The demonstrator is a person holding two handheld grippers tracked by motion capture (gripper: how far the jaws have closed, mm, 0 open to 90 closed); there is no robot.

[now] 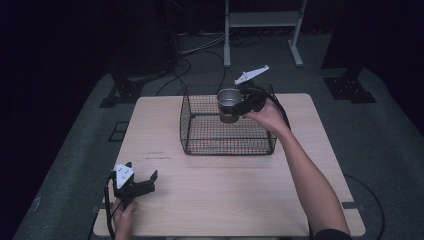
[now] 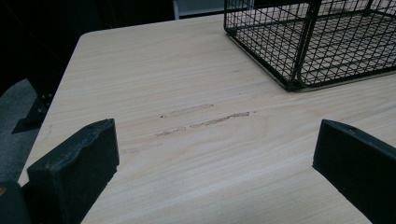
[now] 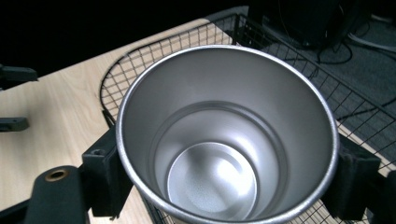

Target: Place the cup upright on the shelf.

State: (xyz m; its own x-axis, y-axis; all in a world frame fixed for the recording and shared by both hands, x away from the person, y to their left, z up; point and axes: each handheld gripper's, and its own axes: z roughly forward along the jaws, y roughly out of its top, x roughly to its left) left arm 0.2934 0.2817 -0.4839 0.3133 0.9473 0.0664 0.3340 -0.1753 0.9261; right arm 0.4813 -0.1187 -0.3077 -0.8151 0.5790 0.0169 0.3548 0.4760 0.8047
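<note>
Right gripper (image 1: 239, 107) clamps the steel cup (image 1: 228, 104) upright, upper centre, directly above the wire basket (image 1: 227, 145). Left gripper (image 1: 141, 184) idles wide open, lower left on the bench (image 1: 225, 185).

Black wire basket (image 1: 227, 127): far-centre on light wooden table (image 1: 225, 200).
Shiny steel cup (image 1: 228, 104): above basket's far side, prob. not touching it.
Left gripper (image 1: 141, 181): near-left corner.

The setting was a lab or recording studio. A light wooden table (image 1: 225, 200) stood on grey carpet (image 1: 390, 150), ringed by black drapes (darkness on every side). Cables (image 1: 200, 50) ran across the floor at 12 o'clock, beside a white metal stand (image 1: 260, 20). Black equipment bases (image 1: 350, 90) stood at 2 and 10 o'clock.
</note>
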